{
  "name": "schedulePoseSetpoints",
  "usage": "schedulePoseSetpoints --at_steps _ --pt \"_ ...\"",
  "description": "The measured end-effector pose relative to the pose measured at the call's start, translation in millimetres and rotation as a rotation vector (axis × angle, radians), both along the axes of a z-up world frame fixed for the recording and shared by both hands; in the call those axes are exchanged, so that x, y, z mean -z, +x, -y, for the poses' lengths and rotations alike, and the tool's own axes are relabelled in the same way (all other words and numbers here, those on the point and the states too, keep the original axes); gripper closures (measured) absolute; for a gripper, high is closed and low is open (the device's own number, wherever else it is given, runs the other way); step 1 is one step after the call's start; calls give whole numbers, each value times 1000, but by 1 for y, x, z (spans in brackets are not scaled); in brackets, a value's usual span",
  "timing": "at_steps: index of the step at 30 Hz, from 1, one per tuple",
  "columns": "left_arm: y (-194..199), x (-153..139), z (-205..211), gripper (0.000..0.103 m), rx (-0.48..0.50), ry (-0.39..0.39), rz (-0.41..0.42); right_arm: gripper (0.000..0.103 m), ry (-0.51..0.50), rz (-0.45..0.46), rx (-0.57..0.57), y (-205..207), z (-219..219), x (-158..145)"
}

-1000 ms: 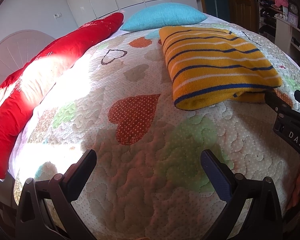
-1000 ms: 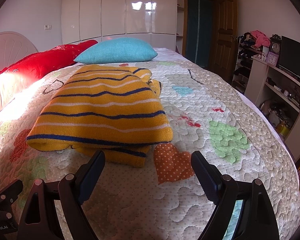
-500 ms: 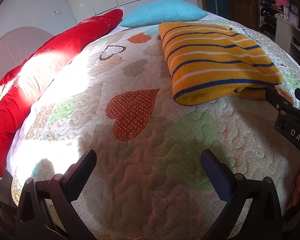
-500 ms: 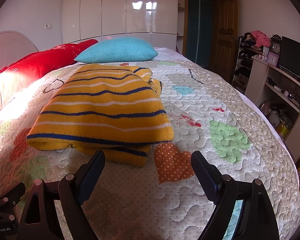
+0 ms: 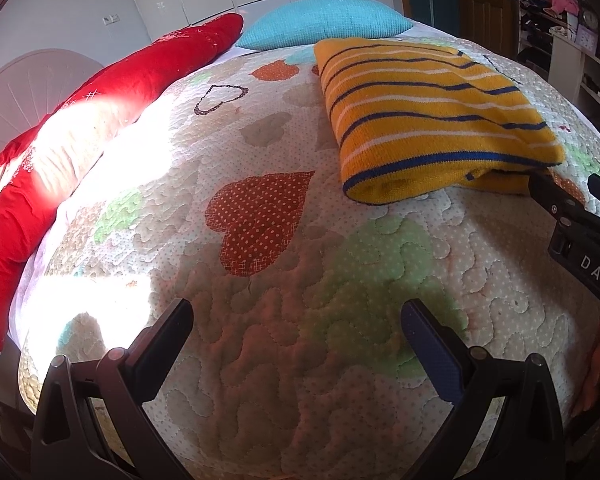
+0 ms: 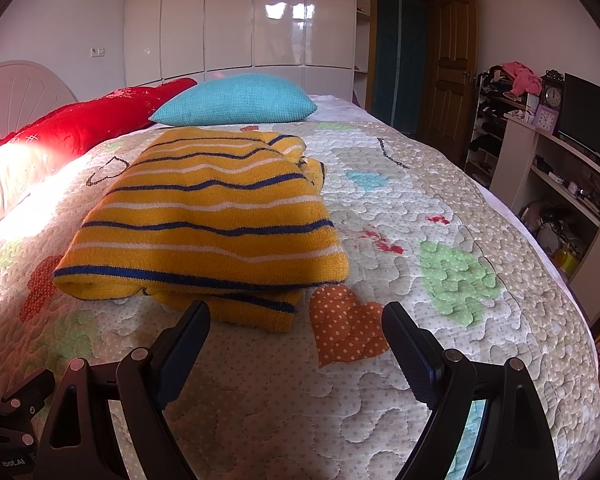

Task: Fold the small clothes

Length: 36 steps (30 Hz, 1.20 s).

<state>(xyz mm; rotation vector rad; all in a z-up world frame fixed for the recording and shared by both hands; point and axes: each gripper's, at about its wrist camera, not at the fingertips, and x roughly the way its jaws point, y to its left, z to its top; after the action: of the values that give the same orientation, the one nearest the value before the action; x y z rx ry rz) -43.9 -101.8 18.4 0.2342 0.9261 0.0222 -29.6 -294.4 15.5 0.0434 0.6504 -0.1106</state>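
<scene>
A yellow knit sweater (image 6: 204, 224) with blue and white stripes lies folded on the quilted bed; it also shows in the left wrist view (image 5: 432, 116) at upper right. My right gripper (image 6: 296, 332) is open and empty, just in front of the sweater's near folded edge, not touching it. My left gripper (image 5: 296, 328) is open and empty over bare quilt, to the left of and nearer than the sweater. The right gripper's fingers (image 5: 560, 204) show at the right edge of the left wrist view, beside the sweater's near corner.
The heart-patterned quilt (image 6: 440, 264) covers the bed. A turquoise pillow (image 6: 236, 100) and a long red cushion (image 5: 100, 112) lie at the far side and left. Shelves with clutter and a clock (image 6: 552, 96) stand right of the bed. A wooden door (image 6: 452, 68) is behind.
Both grippers have stayed open. The left wrist view has shifted slightly, the sweater sitting a little higher and further right. The right view barely changed.
</scene>
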Motion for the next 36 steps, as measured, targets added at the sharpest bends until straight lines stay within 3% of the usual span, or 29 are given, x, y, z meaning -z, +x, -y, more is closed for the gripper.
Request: schedulePoseSetpoints --at_steps 36 --pt "2 5 -5 0 -1 -48 -15 12 -8 9 -7 1 0 -1"
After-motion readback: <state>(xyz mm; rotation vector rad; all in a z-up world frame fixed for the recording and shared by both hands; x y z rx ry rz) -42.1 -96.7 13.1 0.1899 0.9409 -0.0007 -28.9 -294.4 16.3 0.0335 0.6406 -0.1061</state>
